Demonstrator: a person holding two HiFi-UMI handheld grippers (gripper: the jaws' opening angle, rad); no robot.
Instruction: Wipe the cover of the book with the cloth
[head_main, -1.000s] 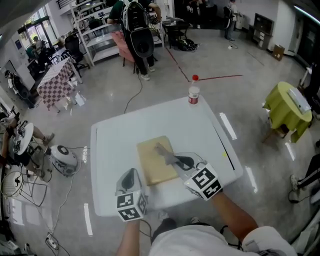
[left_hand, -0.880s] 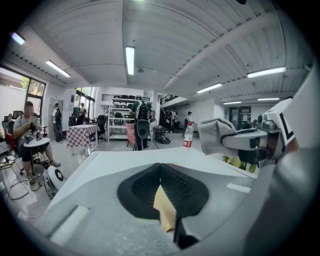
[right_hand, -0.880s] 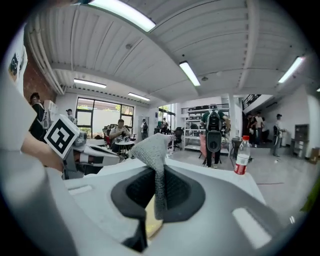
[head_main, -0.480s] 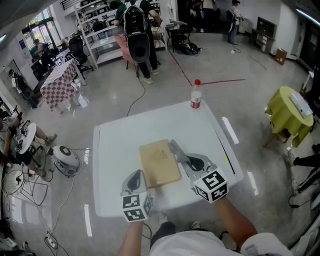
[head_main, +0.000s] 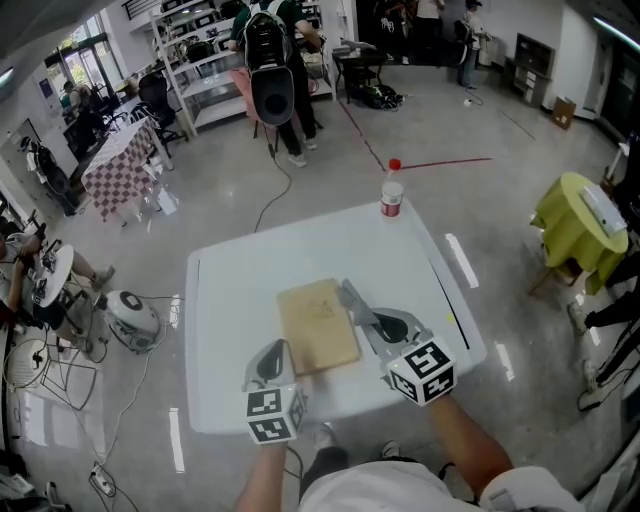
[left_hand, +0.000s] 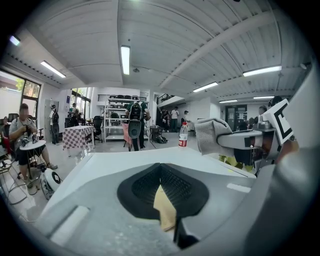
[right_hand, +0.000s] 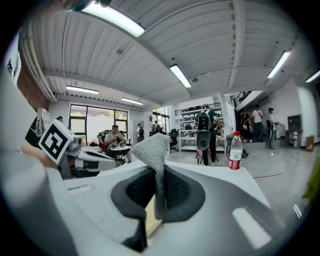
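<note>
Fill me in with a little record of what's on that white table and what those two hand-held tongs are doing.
Table: white table, in a busy workshop hall
Book: tan book lying flat near the table's front
Left tongs: left tongs shut on the book's near corner
Right tongs: right tongs shut on a grey cloth, at the book's right edge
Bottle: red-capped bottle, upright at the far edge

Reaching forward with both bare forearms from the near side. Pinching the book's (head_main: 315, 330) near-left corner in the left claw (head_main: 272, 358), held low and pointing far. Clamping the grey cloth (right_hand: 152, 150) in the right claw (head_main: 348, 294), angled toward far left.
</note>
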